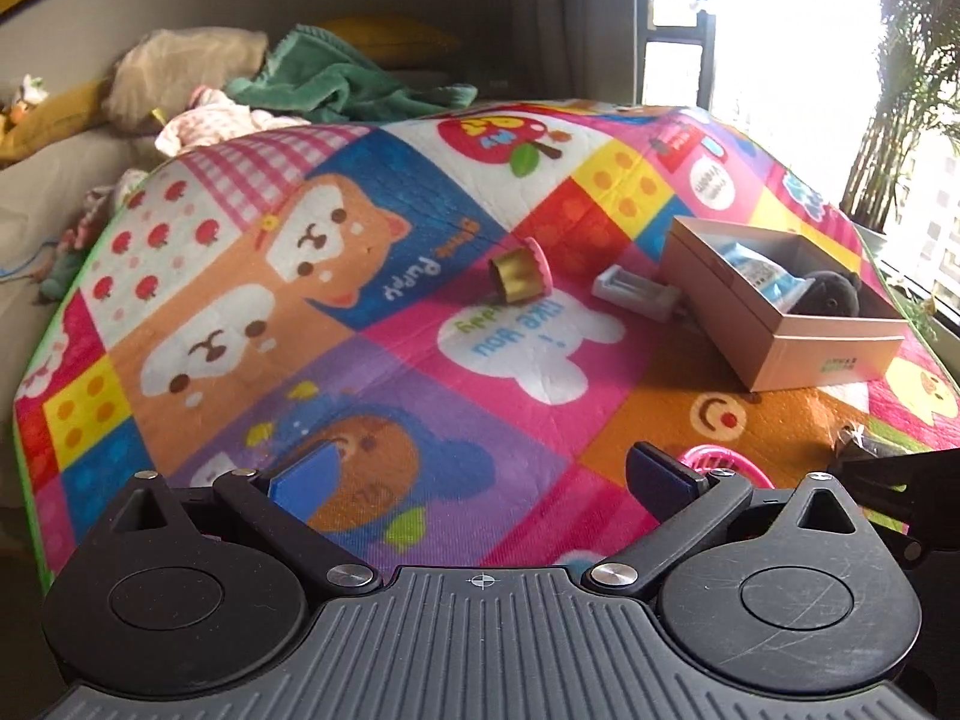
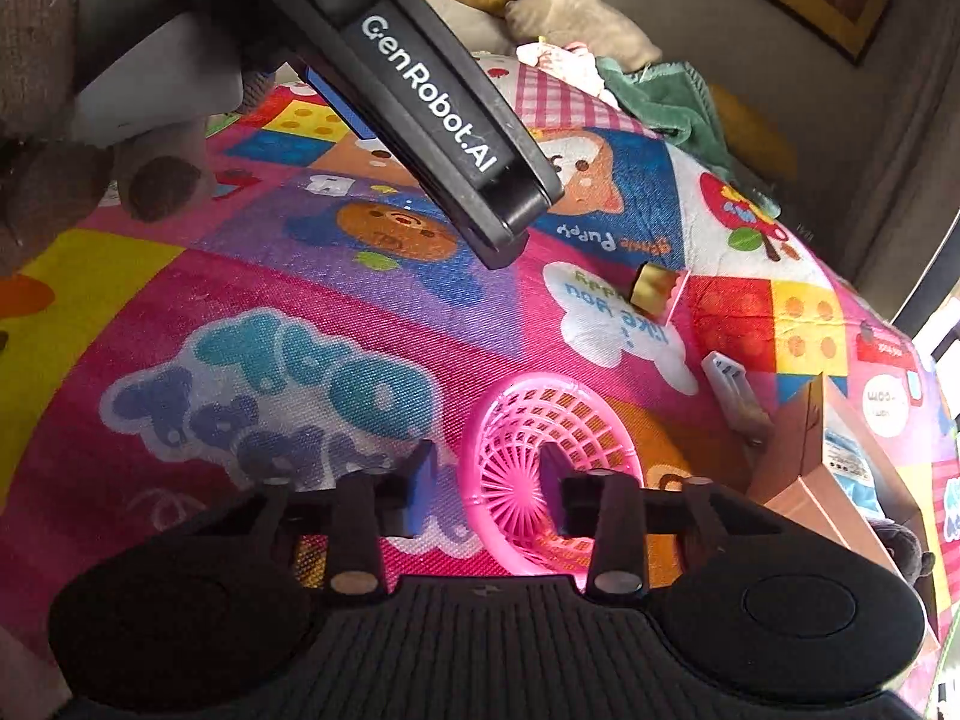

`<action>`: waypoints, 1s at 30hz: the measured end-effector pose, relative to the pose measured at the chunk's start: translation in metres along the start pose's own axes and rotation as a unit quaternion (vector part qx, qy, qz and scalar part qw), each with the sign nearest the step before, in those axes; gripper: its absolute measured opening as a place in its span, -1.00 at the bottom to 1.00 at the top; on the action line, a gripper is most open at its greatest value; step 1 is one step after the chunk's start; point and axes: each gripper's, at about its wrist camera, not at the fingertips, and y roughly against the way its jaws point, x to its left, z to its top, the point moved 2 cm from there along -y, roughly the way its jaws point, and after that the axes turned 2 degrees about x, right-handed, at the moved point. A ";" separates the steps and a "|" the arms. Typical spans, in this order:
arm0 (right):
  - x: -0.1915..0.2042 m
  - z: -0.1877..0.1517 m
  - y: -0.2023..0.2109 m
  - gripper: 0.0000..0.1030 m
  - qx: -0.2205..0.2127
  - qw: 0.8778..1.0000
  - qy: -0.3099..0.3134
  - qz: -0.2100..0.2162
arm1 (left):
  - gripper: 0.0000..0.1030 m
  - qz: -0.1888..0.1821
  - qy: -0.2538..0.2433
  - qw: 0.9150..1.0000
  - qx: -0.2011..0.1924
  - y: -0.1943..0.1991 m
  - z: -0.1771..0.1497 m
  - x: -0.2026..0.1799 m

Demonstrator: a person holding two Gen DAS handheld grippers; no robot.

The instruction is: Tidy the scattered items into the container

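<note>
Left gripper (image 1: 480,474) wide, empty. Right gripper (image 2: 486,492) jaws apart, straddling round pink plastic mesh basket's (image 2: 540,420) rim; contact unclear. Open tan cardboard box (image 1: 780,324) at 2 o'clock.

Ahead of my left claw I count one cardboard box (image 1: 774,324), and inside it are two things: one blue-and-white packet (image 1: 759,273) and one dark plush toy (image 1: 831,295). Still loose on the one play mat (image 1: 372,396) I count three things: one gold-and-pink toy cup (image 1: 521,276) lying on its side ahead, one white plastic piece (image 1: 636,290) just beside the box, and one pink basket (image 2: 540,456) directly under my right claw. Far ahead, behind the mat, I see one green blanket (image 1: 336,81).
</note>
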 end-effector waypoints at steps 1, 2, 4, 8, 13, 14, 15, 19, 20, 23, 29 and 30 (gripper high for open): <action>-0.002 0.003 0.001 -0.73 0.002 1.000 -0.009 0.005 | 1.00 0.000 0.003 1.000 -0.001 0.000 0.000 0.003; -0.005 0.006 0.002 -0.75 0.002 1.000 -0.018 0.009 | 1.00 0.001 0.007 1.000 -0.003 0.000 0.000 0.006; -0.015 0.013 0.005 -0.84 0.001 0.998 -0.052 0.023 | 1.00 0.003 0.019 1.000 -0.007 0.000 -0.001 0.014; -0.059 0.024 0.012 -0.85 -0.012 0.972 -0.201 0.119 | 1.00 0.010 0.049 0.999 -0.014 0.005 -0.001 0.030; -0.122 0.008 0.009 -0.85 -0.029 0.903 -0.379 0.203 | 1.00 0.014 0.056 0.998 -0.010 0.006 -0.003 0.033; -0.133 0.000 0.007 -0.85 -0.029 0.890 -0.406 0.205 | 1.00 0.011 0.054 0.998 -0.008 0.005 -0.004 0.031; -0.145 -0.010 0.005 -0.85 -0.028 0.879 -0.432 0.201 | 1.00 0.006 0.052 0.999 -0.006 0.004 -0.005 0.028; -0.170 -0.040 0.009 -0.77 -0.033 0.878 -0.454 0.146 | 1.00 -0.011 0.042 0.999 0.005 -0.002 -0.007 0.015; -0.167 -0.041 0.015 -0.77 -0.038 0.890 -0.434 0.132 | 1.00 -0.011 0.041 0.999 0.006 -0.004 -0.007 0.013; -0.135 -0.032 0.034 -0.33 -0.051 0.942 -0.321 0.089 | 1.00 -0.002 0.046 0.999 0.007 -0.010 -0.003 0.009; -0.033 -0.011 0.050 -0.19 -0.068 0.992 -0.085 0.058 | 1.00 0.007 0.054 0.998 0.009 -0.010 -0.003 0.011; -0.023 -0.008 0.044 -0.19 -0.063 0.994 -0.069 0.053 | 1.00 0.007 0.056 0.998 0.007 -0.008 -0.003 0.012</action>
